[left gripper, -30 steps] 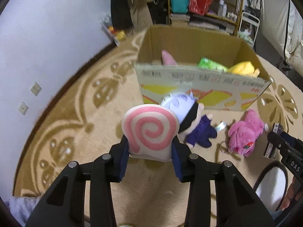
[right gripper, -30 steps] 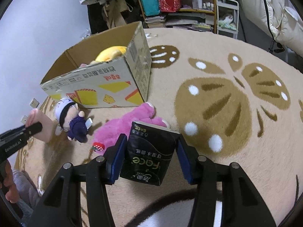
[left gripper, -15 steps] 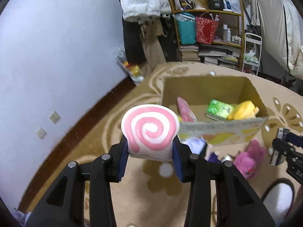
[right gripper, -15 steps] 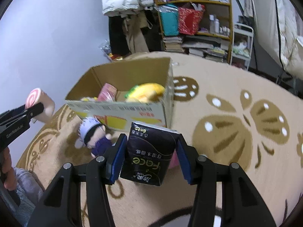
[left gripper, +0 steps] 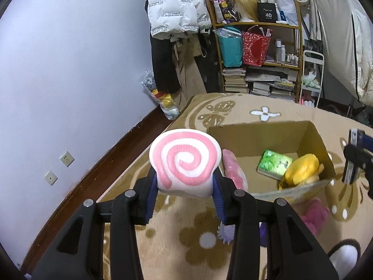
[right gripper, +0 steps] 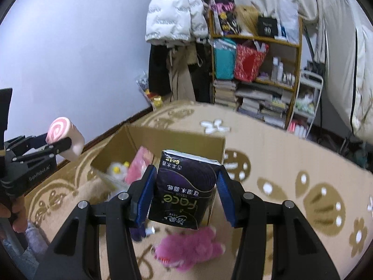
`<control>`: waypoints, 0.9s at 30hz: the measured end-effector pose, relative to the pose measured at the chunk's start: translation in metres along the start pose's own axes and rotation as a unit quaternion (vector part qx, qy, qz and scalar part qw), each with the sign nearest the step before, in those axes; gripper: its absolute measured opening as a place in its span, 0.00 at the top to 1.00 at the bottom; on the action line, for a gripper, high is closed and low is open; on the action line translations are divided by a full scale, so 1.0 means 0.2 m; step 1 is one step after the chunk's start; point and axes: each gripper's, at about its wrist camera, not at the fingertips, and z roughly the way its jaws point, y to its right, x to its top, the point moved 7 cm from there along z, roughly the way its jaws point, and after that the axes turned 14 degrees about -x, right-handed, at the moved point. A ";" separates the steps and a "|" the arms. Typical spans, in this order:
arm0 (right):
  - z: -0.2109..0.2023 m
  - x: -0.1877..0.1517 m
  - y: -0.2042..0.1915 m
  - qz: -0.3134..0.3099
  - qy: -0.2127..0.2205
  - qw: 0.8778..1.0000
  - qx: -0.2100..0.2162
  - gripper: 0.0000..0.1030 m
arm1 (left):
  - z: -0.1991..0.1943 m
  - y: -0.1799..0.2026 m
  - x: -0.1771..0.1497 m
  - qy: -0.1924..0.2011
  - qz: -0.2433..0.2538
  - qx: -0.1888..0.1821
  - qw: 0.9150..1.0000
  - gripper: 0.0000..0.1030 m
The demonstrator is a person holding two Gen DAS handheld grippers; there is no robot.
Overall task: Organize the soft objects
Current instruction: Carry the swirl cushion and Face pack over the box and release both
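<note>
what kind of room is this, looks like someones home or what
Most likely a lived-in bedroom or spare room at home. A patterned beige rug covers the floor, a white puffer jacket hangs by the wall, and a wooden shelf is crammed with bags, bottles and stacked books.

A lived-in room of a home — likely a bedroom or spare room. A beige patterned rug (left gripper: 205,233) covers the floor beside a plain pale wall (left gripper: 70,58) with sockets (left gripper: 67,159). A wooden shelf unit (left gripper: 258,53) is crammed with book stacks, bottles, gift bags and a blond wig — a white puffer jacket (left gripper: 174,7) hangs next to it, and an open cardboard box (left gripper: 258,137) holds plush toys
</note>
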 end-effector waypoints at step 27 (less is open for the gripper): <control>0.40 0.03 -0.19 -0.047 -0.014 0.998 -0.031 0.47 | 0.28 0.10 0.09 0.024 -0.026 -0.068 0.997 0.51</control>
